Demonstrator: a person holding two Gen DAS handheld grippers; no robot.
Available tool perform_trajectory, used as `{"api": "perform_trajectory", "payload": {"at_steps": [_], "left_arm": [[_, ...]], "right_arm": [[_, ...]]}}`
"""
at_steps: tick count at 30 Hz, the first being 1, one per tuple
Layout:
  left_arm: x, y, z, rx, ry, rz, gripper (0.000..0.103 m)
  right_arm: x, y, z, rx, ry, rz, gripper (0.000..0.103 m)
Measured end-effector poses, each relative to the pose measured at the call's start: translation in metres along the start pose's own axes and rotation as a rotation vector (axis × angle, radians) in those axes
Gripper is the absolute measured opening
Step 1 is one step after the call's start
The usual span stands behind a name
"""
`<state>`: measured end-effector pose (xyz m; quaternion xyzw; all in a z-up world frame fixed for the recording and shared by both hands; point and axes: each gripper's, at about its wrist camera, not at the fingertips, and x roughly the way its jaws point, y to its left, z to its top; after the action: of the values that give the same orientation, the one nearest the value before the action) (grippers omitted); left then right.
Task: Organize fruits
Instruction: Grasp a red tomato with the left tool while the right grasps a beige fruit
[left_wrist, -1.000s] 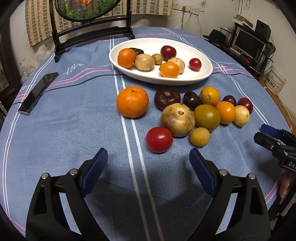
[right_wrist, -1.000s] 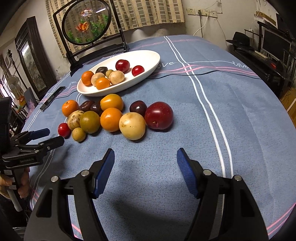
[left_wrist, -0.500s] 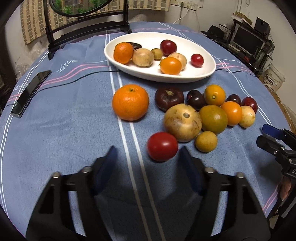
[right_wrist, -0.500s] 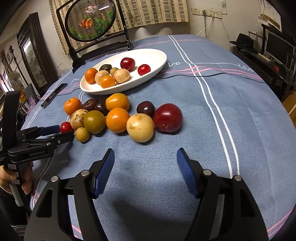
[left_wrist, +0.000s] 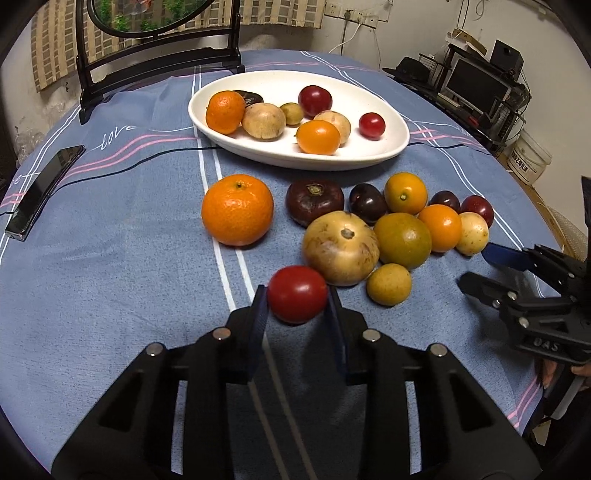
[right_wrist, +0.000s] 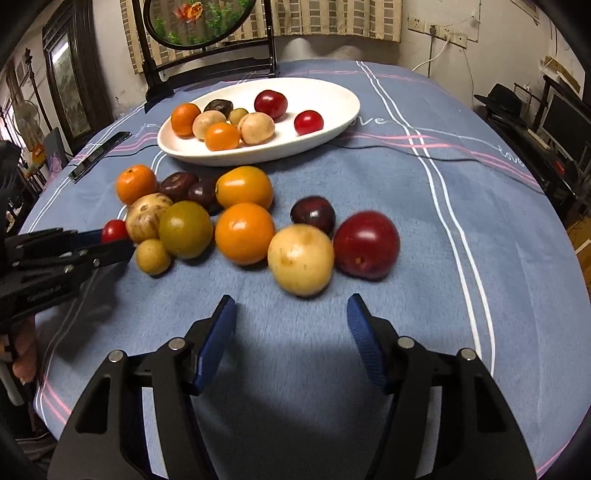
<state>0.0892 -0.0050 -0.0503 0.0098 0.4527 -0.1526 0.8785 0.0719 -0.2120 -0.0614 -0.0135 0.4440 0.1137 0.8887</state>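
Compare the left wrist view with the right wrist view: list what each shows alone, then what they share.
Only the left wrist view: the left hand-held gripper from behind, its jaws closing on the small red tomato, and a white bucket beyond the table.

Only the right wrist view: the right hand-held gripper from behind, jaws closing with nothing between them, short of the yellow fruit and the big red plum, and a fish picture in a round frame.

Both: the white dish holding fruit, the loose fruit cluster, the phone, the blue tablecloth.
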Motion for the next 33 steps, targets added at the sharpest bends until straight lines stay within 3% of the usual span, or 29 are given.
{"api": "perform_trajectory", "payload": {"at_steps": [10, 12, 25, 33], "left_arm": [[0.0, -0.001, -0.001, 0.0, 0.001, -0.002, 0.033], [0.0, -0.001, -0.001, -0.003, 0.001, -0.006, 0.033], [-0.006, 0.0, -0.005, -0.016, -0.009, -0.003, 0.031], [-0.029, -0.001, -0.006, -0.013, -0.05, 0.017, 0.031]], "right_arm": [[0.012, 0.001, 0.018, 0.008, 0.017, -0.004, 0.047], [0.012, 0.0, 0.019, 0.012, 0.018, -0.025, 0.036], [-0.015, -0.004, 0.003, 0.018, -0.021, 0.056, 0.036], [-0.028, -0.006, -0.001, 0.019, -0.049, 0.08, 0.036]]}}
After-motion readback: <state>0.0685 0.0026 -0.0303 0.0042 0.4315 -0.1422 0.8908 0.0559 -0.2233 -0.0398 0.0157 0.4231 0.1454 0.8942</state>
